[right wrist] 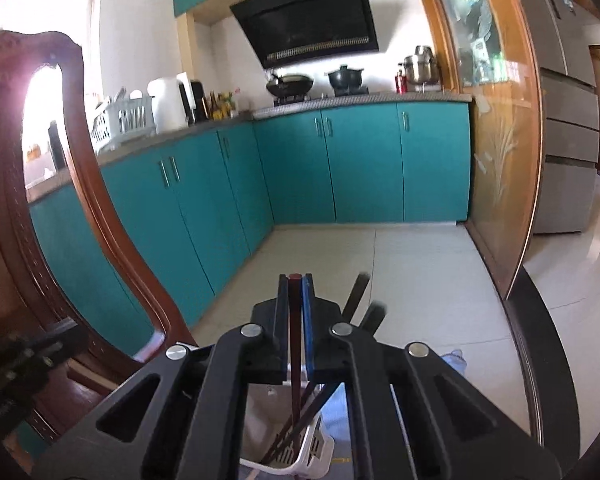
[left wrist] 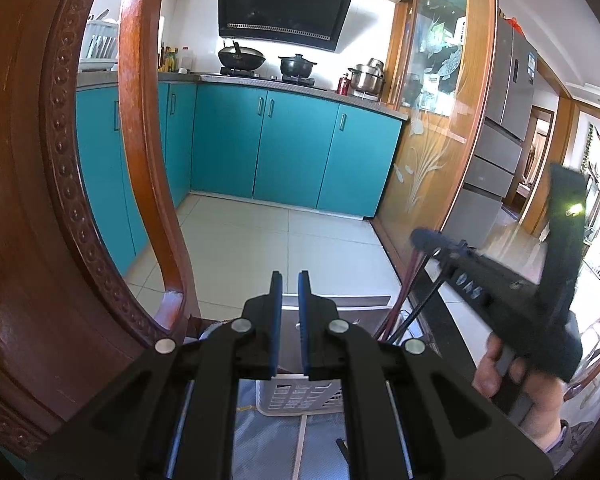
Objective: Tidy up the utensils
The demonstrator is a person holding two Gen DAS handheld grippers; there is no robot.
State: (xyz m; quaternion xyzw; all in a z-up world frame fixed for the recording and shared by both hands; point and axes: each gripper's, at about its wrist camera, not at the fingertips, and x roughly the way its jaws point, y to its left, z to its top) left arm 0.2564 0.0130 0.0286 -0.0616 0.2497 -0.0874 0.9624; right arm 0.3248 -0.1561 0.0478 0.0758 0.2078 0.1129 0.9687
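Teal kitchen behind; right gripper jaws clamp red chopstick, left gripper clenched empty

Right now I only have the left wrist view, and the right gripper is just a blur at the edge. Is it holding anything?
Observer: Yes. In the right wrist view, the right gripper is shut on a dark red chopstick, which stands upright between its pads.
Operator: Where does the lower end of it go?
Observer: It runs down into the white basket right below the gripper.
Operator: Is anything else sticking up near the fingers?
Observer: Two dark chopsticks rise just to the right of the fingers. They are outside the grip.
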